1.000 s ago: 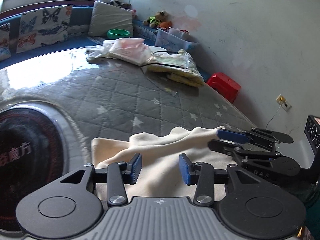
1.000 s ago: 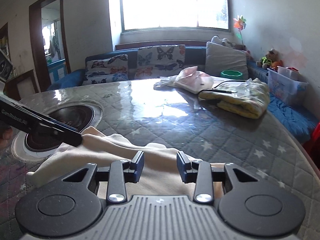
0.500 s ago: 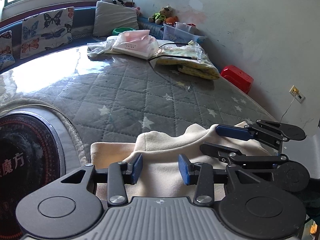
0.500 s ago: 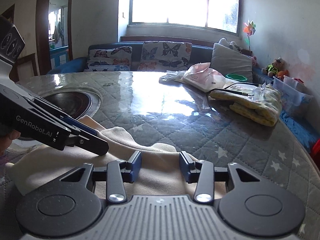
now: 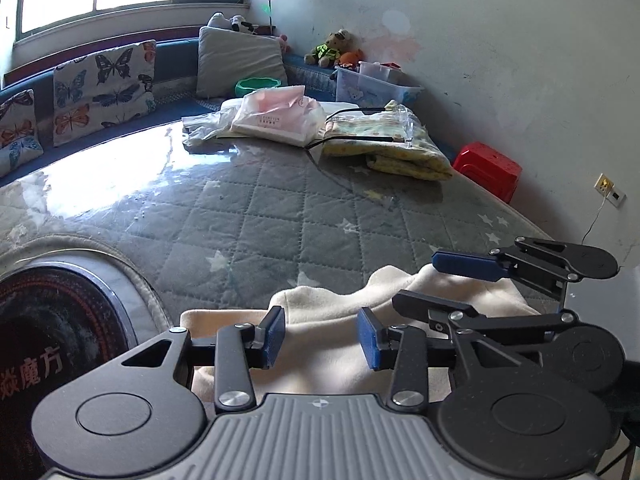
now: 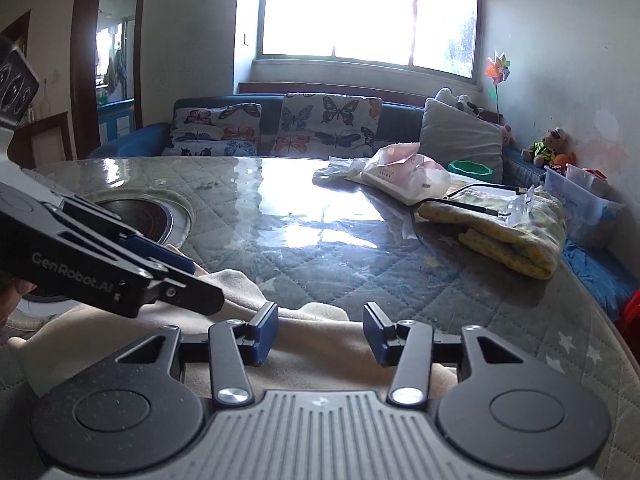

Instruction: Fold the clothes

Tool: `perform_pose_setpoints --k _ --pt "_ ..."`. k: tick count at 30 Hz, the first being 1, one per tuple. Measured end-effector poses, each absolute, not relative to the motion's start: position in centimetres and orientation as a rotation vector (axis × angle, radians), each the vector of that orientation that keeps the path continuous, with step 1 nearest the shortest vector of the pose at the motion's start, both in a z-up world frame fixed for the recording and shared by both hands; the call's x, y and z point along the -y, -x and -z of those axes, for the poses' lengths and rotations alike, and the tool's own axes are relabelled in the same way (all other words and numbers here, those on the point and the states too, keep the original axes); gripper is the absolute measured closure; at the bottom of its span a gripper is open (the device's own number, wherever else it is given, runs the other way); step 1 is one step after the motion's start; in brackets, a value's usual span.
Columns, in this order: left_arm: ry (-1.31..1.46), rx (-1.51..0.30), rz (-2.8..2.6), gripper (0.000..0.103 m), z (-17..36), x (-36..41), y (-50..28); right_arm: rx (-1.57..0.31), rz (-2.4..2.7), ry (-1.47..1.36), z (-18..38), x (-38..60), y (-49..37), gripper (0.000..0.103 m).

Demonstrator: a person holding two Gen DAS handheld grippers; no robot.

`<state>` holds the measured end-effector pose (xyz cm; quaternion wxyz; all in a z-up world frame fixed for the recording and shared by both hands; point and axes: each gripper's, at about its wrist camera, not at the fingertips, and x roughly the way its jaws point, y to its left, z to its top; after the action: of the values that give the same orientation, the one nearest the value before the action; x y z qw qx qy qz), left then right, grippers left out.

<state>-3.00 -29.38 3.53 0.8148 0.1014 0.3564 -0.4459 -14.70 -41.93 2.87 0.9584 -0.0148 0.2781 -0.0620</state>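
Cream fleece garment (image 5: 332, 344) lies bunched at the near edge of the grey quilted star-print table cover (image 5: 280, 216), right under both tools; its near part is hidden beneath the gripper bodies, so its full shape cannot be made out. The left gripper (image 5: 322, 338) stands with its blue pads wide apart above the cloth, gripping nothing. The right gripper (image 6: 320, 334) is likewise spread wide over the fleece; in the left wrist view it enters from 3 o'clock, pads parted, the upper one above a raised fold. At 9 o'clock a round dark inset with printed characters (image 5: 44, 344) is cut off by the frame. Farther, toward 1 o'clock, a folded yellow patterned blanket (image 5: 392, 148) and a pink-and-white plastic bag (image 5: 276, 116) sit side by side. Beyond, a clear plastic storage box (image 5: 372, 88) holds things too small to tell, near a green bowl (image 5: 256, 86).
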Motion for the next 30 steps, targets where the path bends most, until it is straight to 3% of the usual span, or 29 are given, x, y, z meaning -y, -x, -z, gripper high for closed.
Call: perform_pose_setpoints --k 15,30 --pt "-0.156 -0.8 0.894 0.059 -2.2 29.7 0.6 -0.566 0.123 0.061 -3.0 41.6 14.2 0.049" --pt "-0.142 -0.805 0.898 0.059 -2.5 28.9 -0.2 -0.533 0.003 0.235 -2.5 34.5 15.1 0.044"
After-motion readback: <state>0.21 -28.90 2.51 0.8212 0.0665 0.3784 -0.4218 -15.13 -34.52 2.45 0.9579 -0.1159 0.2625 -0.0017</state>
